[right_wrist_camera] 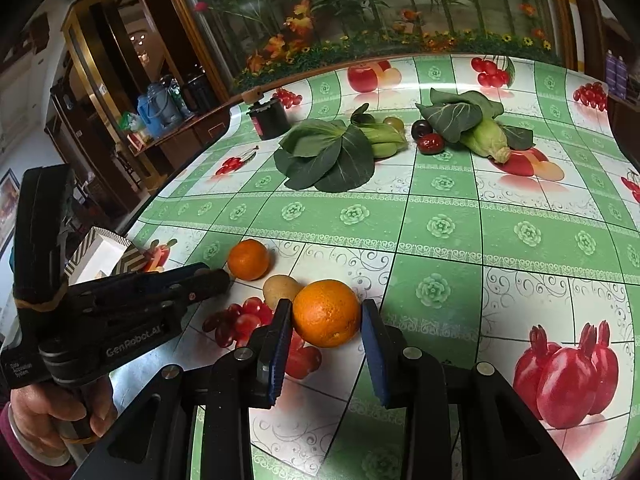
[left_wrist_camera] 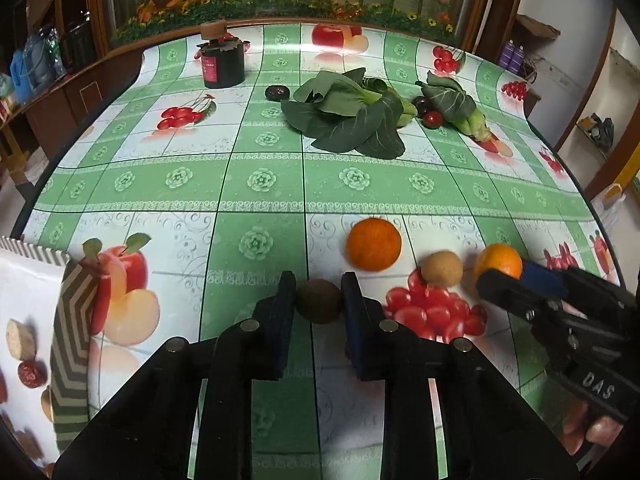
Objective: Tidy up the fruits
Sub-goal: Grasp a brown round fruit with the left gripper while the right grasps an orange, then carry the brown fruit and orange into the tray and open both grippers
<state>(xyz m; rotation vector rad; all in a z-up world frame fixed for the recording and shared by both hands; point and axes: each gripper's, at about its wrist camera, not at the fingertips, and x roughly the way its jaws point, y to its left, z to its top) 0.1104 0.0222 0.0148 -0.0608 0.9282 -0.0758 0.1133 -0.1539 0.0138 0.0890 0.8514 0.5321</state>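
Note:
My left gripper (left_wrist_camera: 319, 298) is shut on a small brown kiwi (left_wrist_camera: 319, 301) just above the tablecloth. My right gripper (right_wrist_camera: 326, 316) is open around an orange (right_wrist_camera: 327, 313) resting on the table; its pads stand at both sides with a small gap on the right. It also shows in the left wrist view (left_wrist_camera: 499, 263). A second orange (left_wrist_camera: 373, 244) and a tan kiwi (left_wrist_camera: 442, 267) lie between the two grippers. A patterned white box (left_wrist_camera: 28, 320) holding dried fruit sits at the left. A dark plum (right_wrist_camera: 420, 129) and a red date (right_wrist_camera: 431, 143) lie among the greens.
Leafy greens (left_wrist_camera: 352, 114) lie at the table's middle back, with a second bunch (left_wrist_camera: 456, 106) to the right. A dark jar (left_wrist_camera: 223, 60) with a cork lid stands at the back left. Another dark fruit (left_wrist_camera: 277, 92) lies near the greens. The tablecloth carries printed fruit pictures.

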